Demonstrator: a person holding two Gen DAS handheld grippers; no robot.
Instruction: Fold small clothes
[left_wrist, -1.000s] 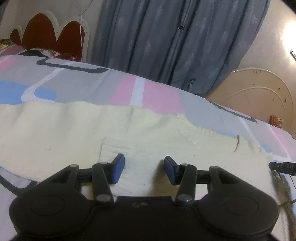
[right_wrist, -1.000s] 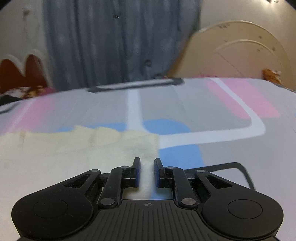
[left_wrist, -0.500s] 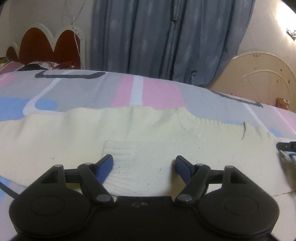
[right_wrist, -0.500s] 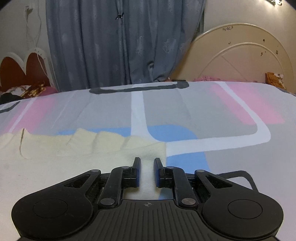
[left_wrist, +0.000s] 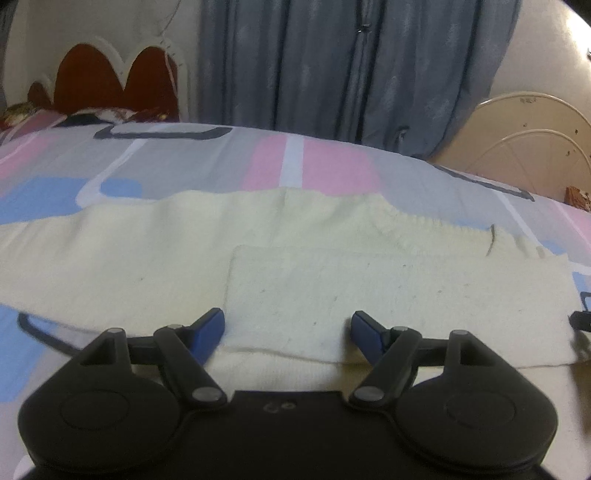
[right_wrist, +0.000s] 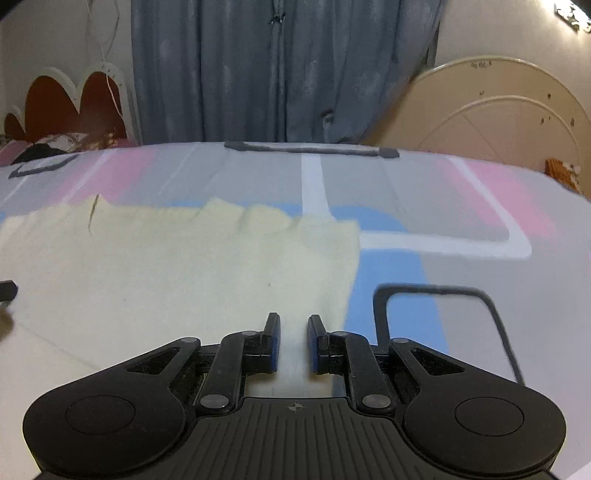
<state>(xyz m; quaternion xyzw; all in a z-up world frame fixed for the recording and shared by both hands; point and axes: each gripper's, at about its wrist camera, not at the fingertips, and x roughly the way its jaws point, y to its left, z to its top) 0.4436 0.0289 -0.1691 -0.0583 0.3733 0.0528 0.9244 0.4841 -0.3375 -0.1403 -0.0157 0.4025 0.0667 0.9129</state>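
Observation:
A cream knitted sweater (left_wrist: 184, 254) lies spread flat on the patterned bedsheet (left_wrist: 207, 170). One sleeve (left_wrist: 388, 295) is folded across its body. My left gripper (left_wrist: 288, 332) is open and empty, hovering just above the folded sleeve's near edge. The sweater also shows in the right wrist view (right_wrist: 177, 266), with its right edge near the middle. My right gripper (right_wrist: 293, 332) hovers over the sweater's right part with its jaws a small gap apart, holding nothing I can see. The tip of the left gripper shows at the left edge of the right wrist view (right_wrist: 7, 290).
The bedsheet has grey, pink, blue and white blocks with dark outlines (right_wrist: 436, 295). A red scalloped headboard (left_wrist: 110, 85) and pillows stand at the far left. Blue-grey curtains (left_wrist: 351, 66) hang behind the bed. A cream round footboard (right_wrist: 495, 118) stands at the far right.
My left gripper has opened wider and let go of the sleeve, which now lies flat across the sweater. Both grippers have pulled back and risen, so more of the sweater shows.

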